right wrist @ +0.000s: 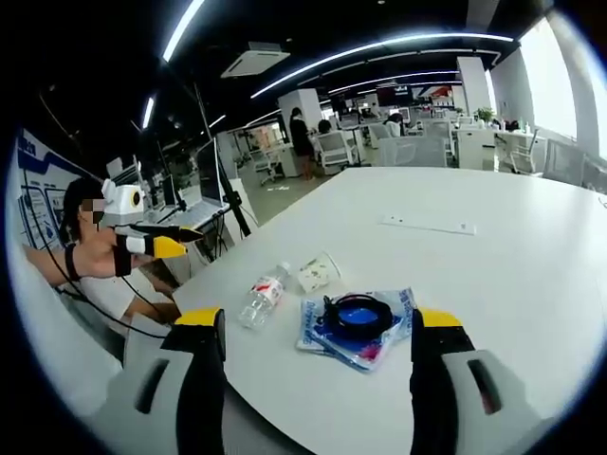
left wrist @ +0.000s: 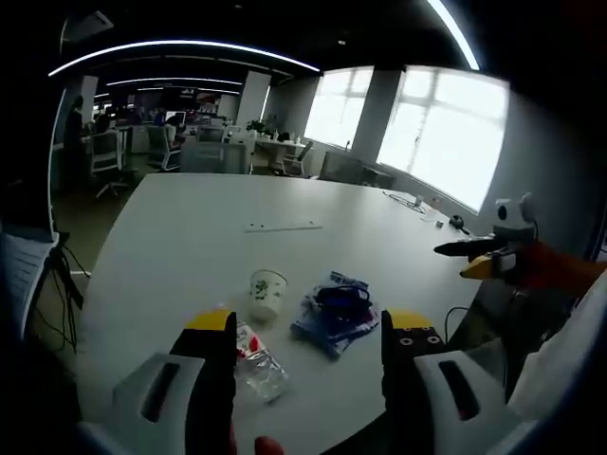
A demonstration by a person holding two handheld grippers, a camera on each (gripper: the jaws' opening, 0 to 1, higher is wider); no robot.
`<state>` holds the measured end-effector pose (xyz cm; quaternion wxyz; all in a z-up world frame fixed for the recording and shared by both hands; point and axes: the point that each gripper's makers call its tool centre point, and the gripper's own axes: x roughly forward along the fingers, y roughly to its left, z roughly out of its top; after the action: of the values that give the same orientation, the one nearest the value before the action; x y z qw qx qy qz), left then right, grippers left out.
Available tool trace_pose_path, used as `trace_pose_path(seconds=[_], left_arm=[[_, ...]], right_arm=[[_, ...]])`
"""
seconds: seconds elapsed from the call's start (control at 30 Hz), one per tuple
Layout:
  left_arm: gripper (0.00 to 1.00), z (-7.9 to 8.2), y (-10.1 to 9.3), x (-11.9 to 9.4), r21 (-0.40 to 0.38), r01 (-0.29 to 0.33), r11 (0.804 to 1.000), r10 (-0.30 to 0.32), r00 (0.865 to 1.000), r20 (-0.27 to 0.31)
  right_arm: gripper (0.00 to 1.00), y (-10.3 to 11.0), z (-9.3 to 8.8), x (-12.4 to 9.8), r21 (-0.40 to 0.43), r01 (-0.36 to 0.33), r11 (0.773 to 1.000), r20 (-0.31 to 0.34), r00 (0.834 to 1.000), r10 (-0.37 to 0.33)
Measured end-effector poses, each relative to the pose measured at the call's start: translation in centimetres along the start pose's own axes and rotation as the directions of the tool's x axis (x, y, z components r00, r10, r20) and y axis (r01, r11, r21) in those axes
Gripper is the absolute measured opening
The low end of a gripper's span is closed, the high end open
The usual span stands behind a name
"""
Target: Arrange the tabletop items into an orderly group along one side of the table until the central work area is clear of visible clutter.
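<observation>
- Left gripper point(left wrist: 306, 355) hovers over the near edge of the white table point(left wrist: 190, 246), its black, yellow-tipped jaws spread wide and holding nothing.
- Right gripper point(right wrist: 318, 355), seen in its own view, is likewise wide apart and empty above the same near edge; in the left gripper view I see it at the table's right side point(left wrist: 474, 258), where I cannot tell its state.
- In the right gripper view, my left gripper point(right wrist: 156, 242) shows off the table's left edge, held in a person's hand point(right wrist: 100, 258).
- Clear plastic water bottle point(left wrist: 256, 358) with a red-and-white label lies on its side near the near edge; in the right gripper view point(right wrist: 264, 296) its long axis runs from near-left toward far-right, cap end pointing at the cup.
- White paper cup point(left wrist: 267, 292) sits just beyond the bottle; in the right gripper view point(right wrist: 319, 273) it appears tipped on its side, mouth toward the bottle.
- Flat blue-and-white packet point(left wrist: 332, 327) lies just beside the cup, with a coil of black cable point(right wrist: 357, 315) resting on top.
- Long, thin white strip point(left wrist: 283, 227) lies flat well apart, toward the table's middle.
</observation>
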<state>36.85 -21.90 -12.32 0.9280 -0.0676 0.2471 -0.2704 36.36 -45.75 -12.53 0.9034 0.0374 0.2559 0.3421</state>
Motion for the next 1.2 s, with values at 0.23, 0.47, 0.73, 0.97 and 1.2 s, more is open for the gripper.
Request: trace_pose_path(seconds=[0.23, 0.47, 0.73, 0.97, 1.2], left_arm=[[0.62, 0.1, 0.1, 0.1, 0.0, 0.003, 1.0, -0.003, 1.0, 0.001], [0.62, 0.1, 0.2, 0.3, -0.007, 0.008, 1.0, -0.008, 1.0, -0.001], [0.62, -0.1, 0.3, 0.3, -0.013, 0.008, 1.0, -0.008, 1.0, -0.008], [0.62, -0.5, 0.7, 0.1, -0.016, 0.002, 1.0, -0.002, 1.0, -0.014], [0.62, -0.8, 0.9, 0.1, -0.029, -0.002, 1.0, 0.001, 1.0, -0.014]], right_arm=[[0.8, 0.2, 0.4, 0.0, -0.005, -0.003, 1.0, 0.004, 1.0, 0.003], [0.8, 0.2, 0.5, 0.1, -0.007, -0.002, 1.0, 0.003, 1.0, 0.002], [0.8, 0.4, 0.4, 0.2, -0.007, -0.004, 1.0, -0.003, 1.0, 0.003], [0.8, 0.5, -0.2, 0.0, -0.002, -0.001, 1.0, -0.009, 1.0, 0.001], [0.79, 0.2, -0.5, -0.4, 0.007, 0.009, 1.0, -0.008, 1.0, -0.009]])
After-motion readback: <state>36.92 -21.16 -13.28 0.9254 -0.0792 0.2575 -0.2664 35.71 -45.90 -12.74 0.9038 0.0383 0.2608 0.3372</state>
